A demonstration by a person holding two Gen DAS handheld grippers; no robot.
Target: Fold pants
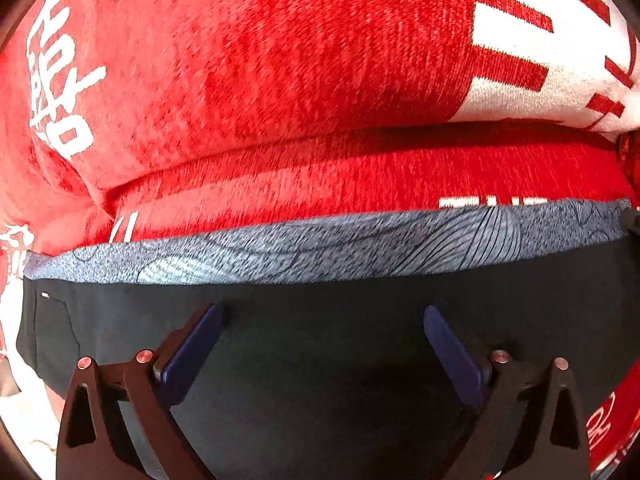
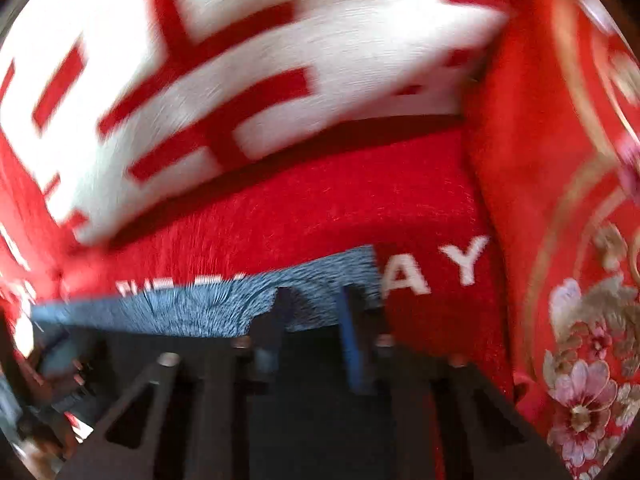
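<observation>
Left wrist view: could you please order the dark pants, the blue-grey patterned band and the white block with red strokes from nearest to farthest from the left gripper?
1. Dark pants: directly under the left gripper.
2. Blue-grey patterned band: just beyond.
3. White block with red strokes: far, upper right.

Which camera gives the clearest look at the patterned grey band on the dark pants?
The left wrist view: the grey band runs sharp across nearly the whole frame above the dark pants, its line pattern readable. The right wrist view shows only a blurred, shorter stretch, partly hidden behind the right claw.
</observation>
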